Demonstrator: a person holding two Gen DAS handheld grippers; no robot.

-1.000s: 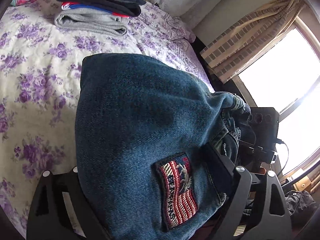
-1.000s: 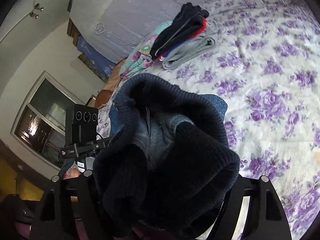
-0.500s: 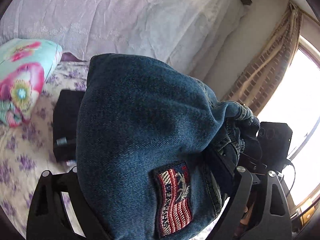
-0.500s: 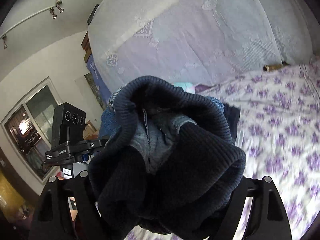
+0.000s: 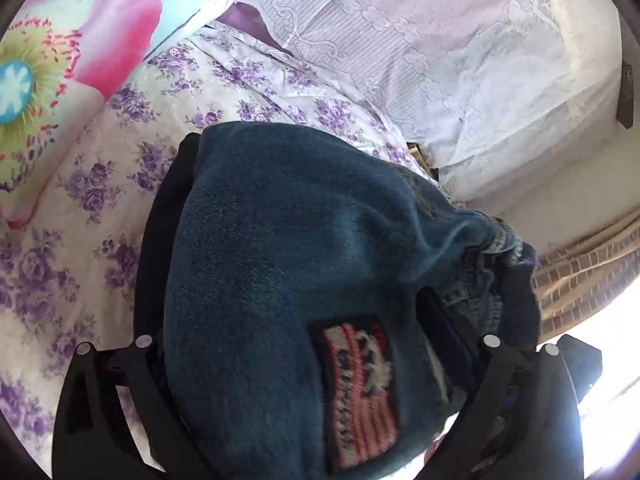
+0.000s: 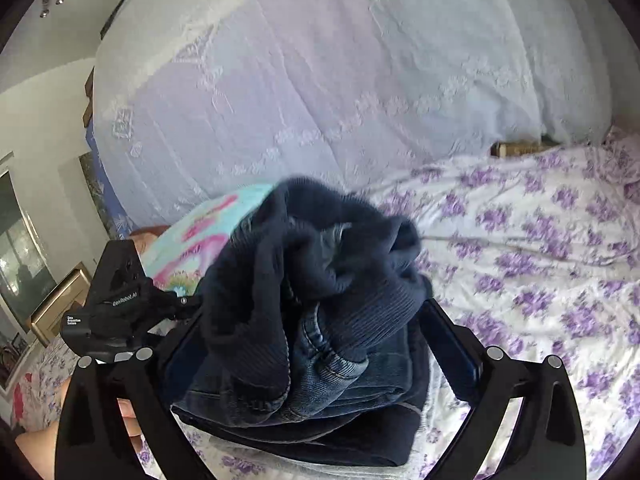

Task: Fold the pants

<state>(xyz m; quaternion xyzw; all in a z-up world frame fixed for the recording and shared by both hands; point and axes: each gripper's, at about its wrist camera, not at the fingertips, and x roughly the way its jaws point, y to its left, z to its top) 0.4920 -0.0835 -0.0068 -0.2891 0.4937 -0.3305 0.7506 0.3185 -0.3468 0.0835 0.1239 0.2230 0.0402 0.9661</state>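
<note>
Blue denim: the folded blue denim pants with a ribbed navy waistband (image 5: pixel 304 280) fill the gap between the left gripper (image 5: pixel 312 364) fingers, flag patch (image 5: pixel 358 390) facing the camera; both fingers press into the bundle. In the right wrist view the same pants (image 6: pixel 316 320) sit pinched between the right gripper (image 6: pixel 316 344) fingers, waistband bunched just past the tips, lower folds touching a flat dark garment (image 6: pixel 320 444) beneath. Purple-flowered white bedsheet (image 6: pixel 540 248) lies beyond the right finger; floral turquoise-pink pillow (image 5: pixel 60 60) beyond the left finger.
</note>
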